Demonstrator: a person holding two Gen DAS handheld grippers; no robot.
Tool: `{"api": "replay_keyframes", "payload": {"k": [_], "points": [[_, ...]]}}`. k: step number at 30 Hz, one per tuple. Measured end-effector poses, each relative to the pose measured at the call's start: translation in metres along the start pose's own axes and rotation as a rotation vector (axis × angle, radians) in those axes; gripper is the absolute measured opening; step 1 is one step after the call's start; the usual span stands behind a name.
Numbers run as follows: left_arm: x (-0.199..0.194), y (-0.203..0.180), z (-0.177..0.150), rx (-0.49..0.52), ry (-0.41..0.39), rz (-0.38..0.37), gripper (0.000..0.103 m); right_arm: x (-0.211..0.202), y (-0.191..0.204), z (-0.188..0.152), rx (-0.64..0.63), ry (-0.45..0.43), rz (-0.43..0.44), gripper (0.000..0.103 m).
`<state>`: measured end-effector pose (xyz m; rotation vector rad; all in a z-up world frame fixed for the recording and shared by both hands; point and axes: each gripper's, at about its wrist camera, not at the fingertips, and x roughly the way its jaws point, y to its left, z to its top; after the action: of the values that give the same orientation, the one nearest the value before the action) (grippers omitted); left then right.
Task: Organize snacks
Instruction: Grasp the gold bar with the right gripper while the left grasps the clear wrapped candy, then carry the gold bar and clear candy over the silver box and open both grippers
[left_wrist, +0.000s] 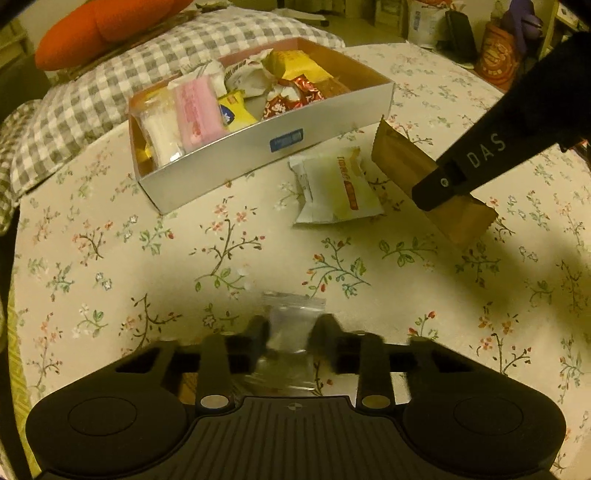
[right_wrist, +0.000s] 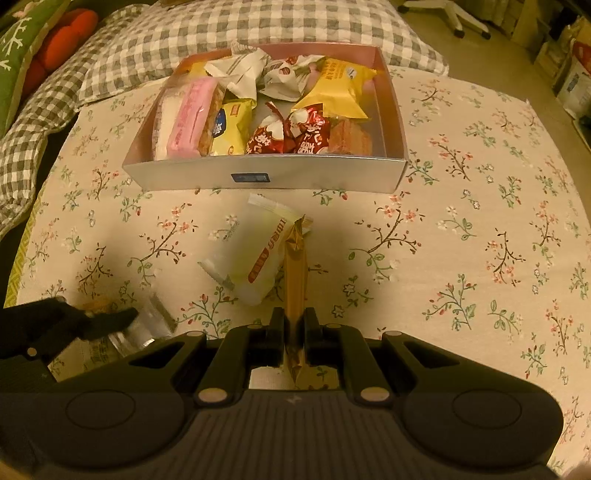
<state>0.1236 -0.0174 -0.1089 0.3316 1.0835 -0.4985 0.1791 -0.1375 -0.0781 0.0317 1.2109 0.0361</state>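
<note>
A silver box (left_wrist: 221, 162) (right_wrist: 314, 177) full of wrapped snacks stands on the floral cloth (left_wrist: 147, 258). In front of it lies a white and yellow packet (left_wrist: 336, 192) (right_wrist: 258, 254). My left gripper (left_wrist: 290, 334) is low over the cloth, its blurred fingers pressed on the sides of a clear plastic packet (left_wrist: 295, 306) (right_wrist: 155, 317). My right gripper (right_wrist: 294, 332) is shut on a long brown packet (right_wrist: 295, 266) (left_wrist: 399, 155), held on edge just right of the white and yellow one.
A grey checked quilt (left_wrist: 92, 92) (right_wrist: 258, 26) borders the cloth behind the box. An orange cushion (left_wrist: 92, 33) and a green one (right_wrist: 18, 55) lie at the far left. Bags (left_wrist: 495, 55) and a chair base (right_wrist: 454, 14) stand on the floor at the far right.
</note>
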Motion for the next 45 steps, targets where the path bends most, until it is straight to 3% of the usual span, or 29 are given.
{"api": "replay_keyframes", "payload": {"k": [15,24,34,45], "points": [[-0.012,0.018,0.009,-0.118,-0.059,-0.008,0.020,-0.002,0.002,0.000,-0.007,0.001,0.013,0.008],[-0.030,0.057,0.014,-0.315,-0.129,-0.067,0.020,-0.003,0.002,0.001,-0.007,-0.003,0.015,0.008],[-0.040,0.068,0.018,-0.393,-0.169,-0.076,0.020,-0.013,-0.003,0.009,0.016,-0.032,0.033,0.008],[-0.056,0.103,0.026,-0.515,-0.250,0.005,0.020,-0.029,-0.030,0.031,0.112,-0.100,0.030,0.008]]}}
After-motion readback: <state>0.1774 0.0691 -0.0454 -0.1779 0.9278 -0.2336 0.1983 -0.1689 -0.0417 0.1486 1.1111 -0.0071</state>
